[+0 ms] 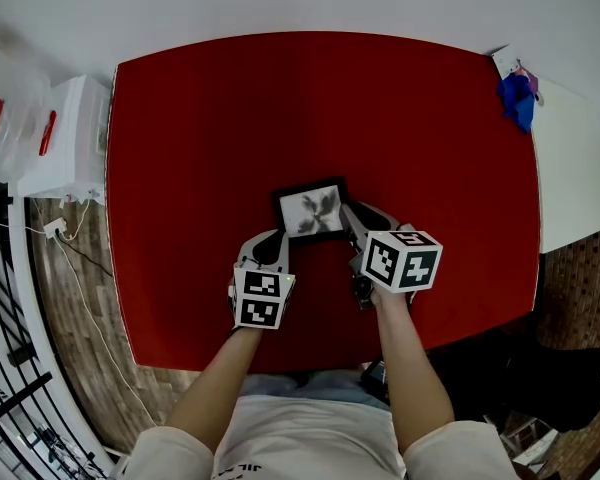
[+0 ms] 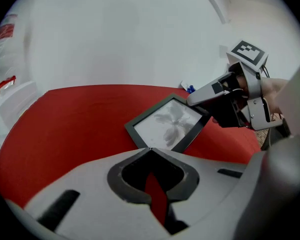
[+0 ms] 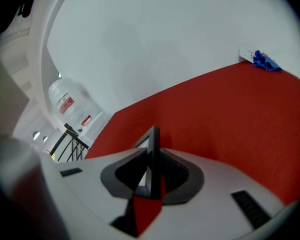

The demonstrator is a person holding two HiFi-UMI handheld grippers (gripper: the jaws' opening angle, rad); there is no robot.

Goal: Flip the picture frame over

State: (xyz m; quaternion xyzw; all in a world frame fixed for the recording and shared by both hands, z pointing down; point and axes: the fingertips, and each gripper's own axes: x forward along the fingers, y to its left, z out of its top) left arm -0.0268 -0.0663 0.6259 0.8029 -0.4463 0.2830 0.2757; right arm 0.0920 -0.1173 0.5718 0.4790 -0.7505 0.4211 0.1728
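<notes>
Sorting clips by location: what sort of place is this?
Probably an indoor office or lab workspace, hard to say which: a red-covered table, a plain white side table beside it, and a large water bottle off to one side.

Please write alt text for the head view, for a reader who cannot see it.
Seen from above, a person's right gripper clamps the right edge of a black picture frame, picture side up, on a red table; the shut left gripper sits at the frame's near left corner.
</notes>
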